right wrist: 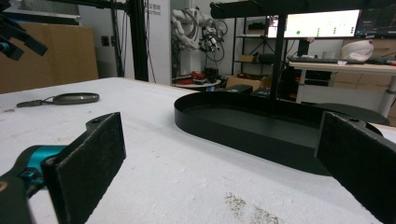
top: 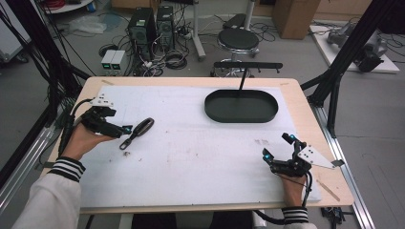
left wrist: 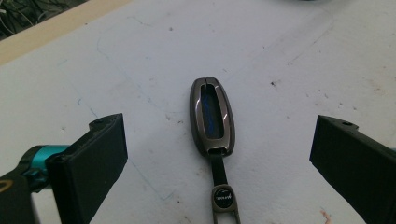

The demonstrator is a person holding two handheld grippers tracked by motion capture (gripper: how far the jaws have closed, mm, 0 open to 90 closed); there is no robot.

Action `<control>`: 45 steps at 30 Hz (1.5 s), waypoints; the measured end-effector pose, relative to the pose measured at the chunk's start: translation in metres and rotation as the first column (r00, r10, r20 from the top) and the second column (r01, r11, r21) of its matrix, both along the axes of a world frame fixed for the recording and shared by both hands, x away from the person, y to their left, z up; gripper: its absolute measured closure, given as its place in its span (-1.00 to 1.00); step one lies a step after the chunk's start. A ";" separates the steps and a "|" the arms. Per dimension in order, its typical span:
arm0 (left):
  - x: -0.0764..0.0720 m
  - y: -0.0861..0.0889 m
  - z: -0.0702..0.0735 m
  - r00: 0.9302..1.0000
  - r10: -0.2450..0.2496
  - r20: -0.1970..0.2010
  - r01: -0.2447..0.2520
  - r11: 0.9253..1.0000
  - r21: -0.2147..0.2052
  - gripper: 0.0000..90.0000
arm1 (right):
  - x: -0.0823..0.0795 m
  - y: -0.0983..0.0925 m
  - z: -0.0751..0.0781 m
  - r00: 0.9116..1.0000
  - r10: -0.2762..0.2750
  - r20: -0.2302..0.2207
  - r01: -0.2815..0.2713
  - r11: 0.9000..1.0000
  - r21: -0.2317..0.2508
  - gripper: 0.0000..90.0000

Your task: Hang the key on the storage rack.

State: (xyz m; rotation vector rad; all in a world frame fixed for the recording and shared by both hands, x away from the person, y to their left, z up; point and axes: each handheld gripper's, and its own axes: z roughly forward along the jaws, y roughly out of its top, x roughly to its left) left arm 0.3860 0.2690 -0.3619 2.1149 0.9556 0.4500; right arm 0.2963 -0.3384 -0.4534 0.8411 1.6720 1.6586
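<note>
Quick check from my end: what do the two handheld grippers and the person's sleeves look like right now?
Both are black handheld units with teal accents near the fingers. The left gripper and the right gripper each carry a grey three-cornered plate on top and trail a black cable. The fingers are flat, black, matte rectangular pads. The person wears light sleeves with black-and-white striped cuffs.

Table (top: 296,95): white mat (top: 191,157), key fob (top: 142,128), tray (top: 241,106).
</note>
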 end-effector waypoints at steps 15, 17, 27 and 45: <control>0.020 -0.020 -0.014 0.985 -0.036 -0.172 0.060 0.989 0.139 -0.79 | 0.000 0.000 0.000 1.000 -0.001 -0.007 0.002 1.000 0.006 -0.98; 0.022 -0.022 -0.015 0.982 -0.027 -0.187 0.056 0.987 0.150 -0.76 | 0.000 0.000 0.000 1.000 -0.003 -0.006 0.003 1.000 0.005 -0.98; 0.029 -0.027 -0.022 0.968 0.009 -0.250 0.043 0.979 0.198 -0.60 | 0.000 0.000 0.000 1.000 -0.004 -0.003 0.004 1.000 0.004 -0.98; 0.034 -0.033 -0.035 0.941 0.038 -0.335 0.056 0.962 0.267 -0.10 | 0.000 0.000 0.000 1.000 -0.007 -0.007 0.007 1.000 0.008 -0.98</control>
